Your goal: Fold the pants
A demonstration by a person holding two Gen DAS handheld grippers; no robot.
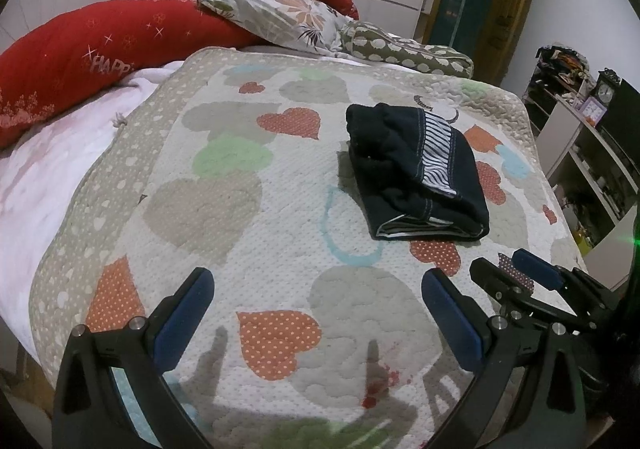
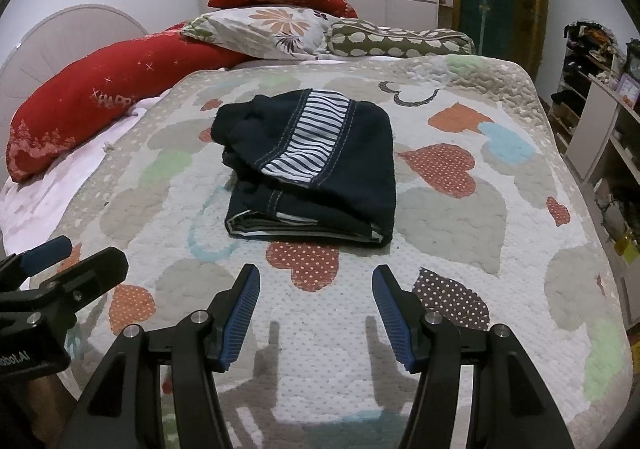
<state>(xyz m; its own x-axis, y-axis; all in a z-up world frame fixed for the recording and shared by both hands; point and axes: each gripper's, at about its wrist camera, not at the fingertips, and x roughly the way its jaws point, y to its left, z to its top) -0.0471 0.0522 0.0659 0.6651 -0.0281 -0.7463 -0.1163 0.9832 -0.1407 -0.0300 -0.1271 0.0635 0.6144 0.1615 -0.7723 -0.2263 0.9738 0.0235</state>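
Note:
Dark navy pants [image 1: 416, 173] with a blue-and-white striped band lie folded in a compact stack on the heart-patterned quilt [image 1: 240, 209]. In the right wrist view the pants [image 2: 316, 173] lie straight ahead, beyond the fingertips. My left gripper [image 1: 318, 285] is open and empty, above the quilt, with the pants ahead and to its right. My right gripper [image 2: 316, 285] is open and empty, a short way in front of the stack's near edge. Neither gripper touches the pants. The right gripper also shows in the left wrist view [image 1: 516, 269].
Red pillows [image 1: 100, 49], a floral pillow [image 1: 288, 17] and a spotted bolster [image 1: 404, 49] lie at the head of the bed. Shelves with clutter and a clock [image 1: 604, 93] stand to the right of the bed. The quilt's right edge [image 2: 568, 185] drops off toward the shelves.

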